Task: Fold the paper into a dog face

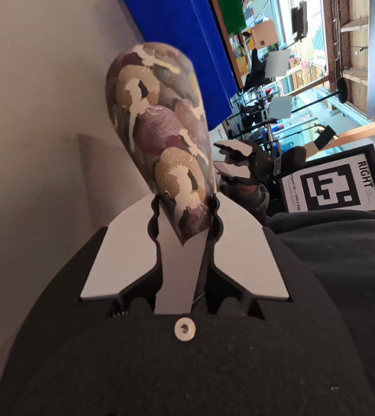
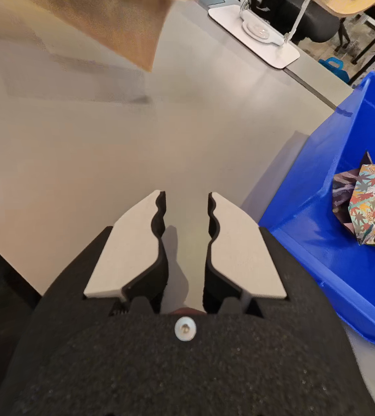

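Note:
A sheet of patterned paper [image 1: 159,126], purple and tan with white bird shapes, stands bowed up off the grey table [image 1: 35,112]. My left gripper [image 1: 184,202] is shut on its lower corner, which sits wedged between the two fingers. My right gripper [image 2: 186,198] is open and empty above the table [image 2: 92,157]. It also shows in the left wrist view [image 1: 220,157], just to the right of the paper and apart from it. In the right wrist view the paper is a blurred tan patch [image 2: 114,29] at the top left.
A blue bin [image 2: 317,202] stands at the table's right side and holds folded patterned papers [image 2: 371,202]; it also shows in the left wrist view [image 1: 182,45]. A framed card with a black-and-white marker [image 1: 330,180] stands nearby. A white flat stand [image 2: 260,38] lies at the far edge.

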A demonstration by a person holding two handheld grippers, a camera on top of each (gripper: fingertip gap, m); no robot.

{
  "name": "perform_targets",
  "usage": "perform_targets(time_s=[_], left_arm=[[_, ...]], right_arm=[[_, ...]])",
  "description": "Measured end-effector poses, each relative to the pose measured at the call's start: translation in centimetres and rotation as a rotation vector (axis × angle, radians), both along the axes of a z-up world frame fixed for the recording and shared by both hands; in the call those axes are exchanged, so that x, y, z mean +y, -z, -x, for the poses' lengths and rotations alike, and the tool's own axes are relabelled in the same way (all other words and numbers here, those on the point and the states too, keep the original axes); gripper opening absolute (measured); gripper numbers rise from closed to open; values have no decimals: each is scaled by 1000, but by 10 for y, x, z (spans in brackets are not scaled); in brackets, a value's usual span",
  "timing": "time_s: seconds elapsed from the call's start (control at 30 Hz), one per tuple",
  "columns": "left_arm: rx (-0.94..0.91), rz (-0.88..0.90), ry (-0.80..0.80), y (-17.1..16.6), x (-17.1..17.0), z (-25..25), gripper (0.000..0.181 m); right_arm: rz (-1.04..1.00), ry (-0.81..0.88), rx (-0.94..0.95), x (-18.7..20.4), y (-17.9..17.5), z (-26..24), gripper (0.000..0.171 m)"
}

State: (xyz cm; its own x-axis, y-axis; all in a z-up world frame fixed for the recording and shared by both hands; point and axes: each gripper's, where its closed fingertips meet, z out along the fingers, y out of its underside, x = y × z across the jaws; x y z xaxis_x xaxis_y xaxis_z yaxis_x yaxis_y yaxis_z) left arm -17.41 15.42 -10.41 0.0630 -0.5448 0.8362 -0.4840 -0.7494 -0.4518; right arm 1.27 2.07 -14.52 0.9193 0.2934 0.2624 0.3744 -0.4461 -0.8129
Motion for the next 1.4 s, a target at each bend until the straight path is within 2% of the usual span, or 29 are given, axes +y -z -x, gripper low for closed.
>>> perform_targets(time_s=[0.2, 0.37, 0.5, 0.57, 0.63, 0.73, 0.8, 0.87, 1.0, 1.07, 1.17, 1.3, 1.4], left_arm=[[137, 5, -23, 46, 9, -21, 65], [142, 22, -46, 50, 16, -18, 82], [140, 18, -92, 52, 28, -7, 87], [138, 17, -115, 52, 34, 0, 84], [142, -3, -144, 51, 40, 7, 85], [178, -89, -176, 50, 43, 18, 80], [193, -166, -193, 47, 40, 23, 74], [196, -222, -196, 44, 34, 25, 70], [188, -309, -194, 39, 23, 25, 65], [178, -361, -197, 37, 22, 23, 64], [169, -411, -190, 37, 21, 18, 62], [203, -444, -192, 42, 18, 16, 60], [234, -484, -207, 49, 17, 15, 53]], right_arm=[[1, 9, 30, 1, -3, -6, 34], [26, -57, 21, 28, -9, 11, 33], [77, -148, 8, 60, -10, 41, 33], [104, -203, 21, 76, -4, 57, 32], [215, -244, 47, 86, 16, 69, 23], [362, -213, 67, 95, 39, 72, 23], [422, -189, 80, 99, 49, 70, 12], [434, -183, 94, 104, 50, 72, 0], [452, -166, 136, 115, 50, 81, 0], [464, -204, 204, 127, 48, 102, 4], [431, -256, 299, 151, 24, 132, 6], [357, -127, 53, 144, 16, 54, 4], [470, -132, 162, 118, 31, 36, 0]])
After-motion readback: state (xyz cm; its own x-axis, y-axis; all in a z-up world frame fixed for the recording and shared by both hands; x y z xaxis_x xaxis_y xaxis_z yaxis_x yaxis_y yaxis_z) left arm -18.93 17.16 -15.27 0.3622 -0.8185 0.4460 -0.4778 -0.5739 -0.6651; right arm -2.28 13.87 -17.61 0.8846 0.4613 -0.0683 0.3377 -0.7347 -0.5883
